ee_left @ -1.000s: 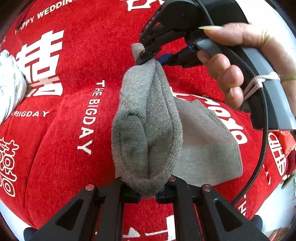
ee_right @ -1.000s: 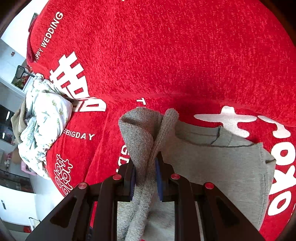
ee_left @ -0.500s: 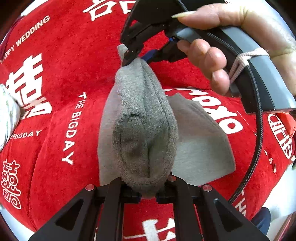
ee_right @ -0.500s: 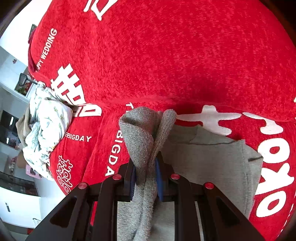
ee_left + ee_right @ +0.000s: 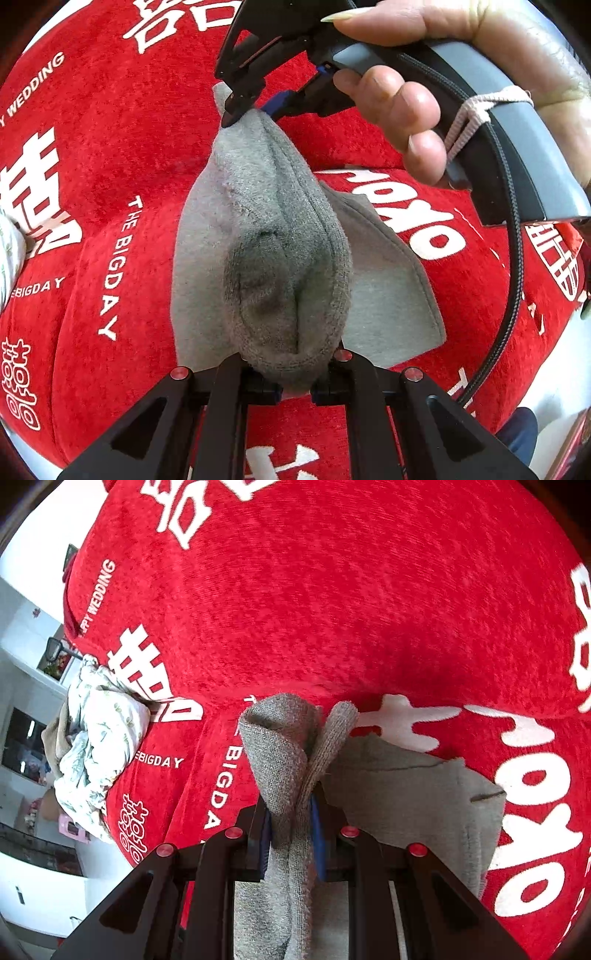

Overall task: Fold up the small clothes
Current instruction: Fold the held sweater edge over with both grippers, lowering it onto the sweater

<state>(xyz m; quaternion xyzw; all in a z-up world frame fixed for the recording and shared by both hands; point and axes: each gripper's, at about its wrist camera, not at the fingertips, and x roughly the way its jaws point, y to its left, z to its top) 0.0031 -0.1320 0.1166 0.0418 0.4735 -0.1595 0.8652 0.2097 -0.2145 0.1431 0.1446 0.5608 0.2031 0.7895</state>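
A small grey knit garment (image 5: 280, 243) is stretched between both grippers above a red cloth (image 5: 110, 122). My left gripper (image 5: 295, 384) is shut on its near ribbed edge. My right gripper (image 5: 236, 110), held by a hand, is shut on its far edge. In the right wrist view the right gripper (image 5: 291, 834) pinches a bunched fold of the grey garment (image 5: 280, 746). The rest of the garment (image 5: 406, 786) lies flat on the red cloth (image 5: 332, 602) to the right.
The red cloth carries white lettering and covers the whole work surface. A crumpled white floral garment (image 5: 99, 734) lies at the cloth's left edge. Beyond it stand white furniture and room clutter.
Both grippers have carried the held grey edge to the left over the flat part of the garment. The right gripper has come closer to the left wrist camera. Both grips are unchanged.
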